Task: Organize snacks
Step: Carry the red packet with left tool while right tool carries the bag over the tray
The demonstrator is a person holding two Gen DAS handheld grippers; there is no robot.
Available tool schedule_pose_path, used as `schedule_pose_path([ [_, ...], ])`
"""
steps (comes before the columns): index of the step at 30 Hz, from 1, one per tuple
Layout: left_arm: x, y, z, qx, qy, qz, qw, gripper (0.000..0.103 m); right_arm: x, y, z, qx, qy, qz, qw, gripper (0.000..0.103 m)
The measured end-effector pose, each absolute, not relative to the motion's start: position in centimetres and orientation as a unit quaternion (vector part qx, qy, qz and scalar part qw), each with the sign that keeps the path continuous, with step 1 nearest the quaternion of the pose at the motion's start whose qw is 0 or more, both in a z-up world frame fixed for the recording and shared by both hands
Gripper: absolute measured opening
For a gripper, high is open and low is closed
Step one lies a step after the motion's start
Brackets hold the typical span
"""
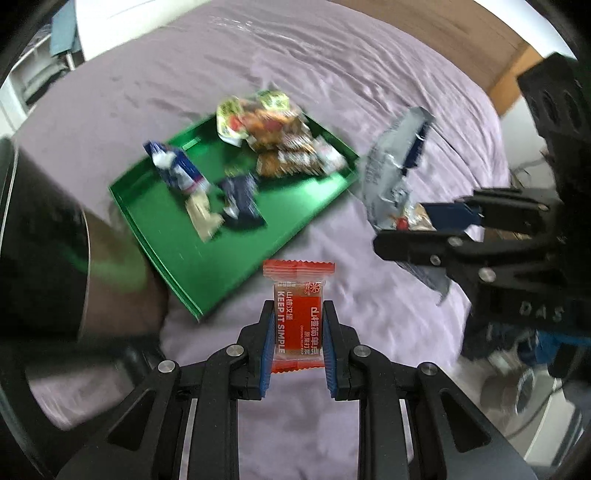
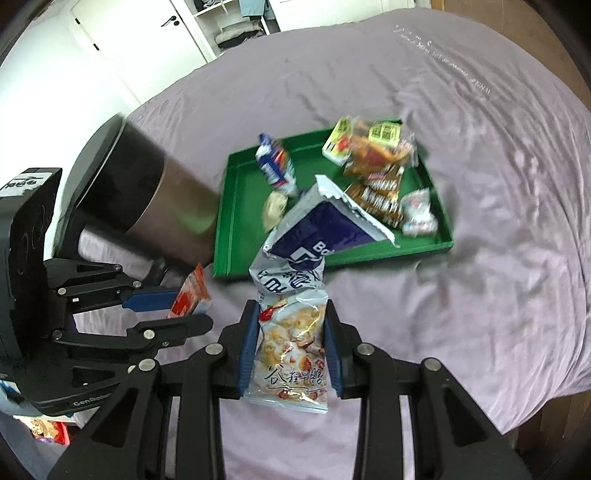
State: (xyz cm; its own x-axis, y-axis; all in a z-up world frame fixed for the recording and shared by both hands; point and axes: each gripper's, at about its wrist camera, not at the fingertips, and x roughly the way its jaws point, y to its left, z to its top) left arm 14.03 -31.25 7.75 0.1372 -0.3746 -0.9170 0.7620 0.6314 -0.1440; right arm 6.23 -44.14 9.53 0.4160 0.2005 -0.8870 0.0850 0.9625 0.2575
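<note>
My left gripper (image 1: pixel 298 314) is shut on a small red snack packet (image 1: pixel 298 317), held above the purple bed just short of the green tray (image 1: pixel 207 258). My right gripper (image 2: pixel 290 312) is shut on a large silver-and-blue snack bag (image 2: pixel 295 295), held above the bed in front of the tray (image 2: pixel 225 229). The tray holds several snacks: a blue-white packet (image 1: pixel 177 168), a dark blue packet (image 1: pixel 242 195), a beige one (image 1: pixel 201 216) and a pile of brown and yellow packets (image 1: pixel 273 136). Each gripper shows in the other's view, the right (image 1: pixel 417 221) and the left (image 2: pixel 192 301).
A dark cylindrical bin (image 1: pixel 44 243) stands at the tray's left side, also in the right wrist view (image 2: pixel 144 195). The purple bedsheet (image 2: pixel 461 166) spreads all round. A wooden headboard (image 1: pixel 461 33) lies beyond, white cupboards and a door (image 2: pixel 147 40) past the bed.
</note>
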Motion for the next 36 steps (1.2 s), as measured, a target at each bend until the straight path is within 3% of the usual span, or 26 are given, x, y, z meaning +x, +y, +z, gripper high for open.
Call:
schedule_pose_path([
  [17,19.9,-34.6,2.2,0.150,0.535,-0.276,0.784,0.019,18.9,-46.1,4.7,0.064,0.550,0.043,0.832,0.000],
  [36,23.1,-35.9,-1.4,0.160,0.547,-0.224,0.791,0.019,21.8,-46.4,-0.4,0.057,0.585,0.035,0.808,0.000],
])
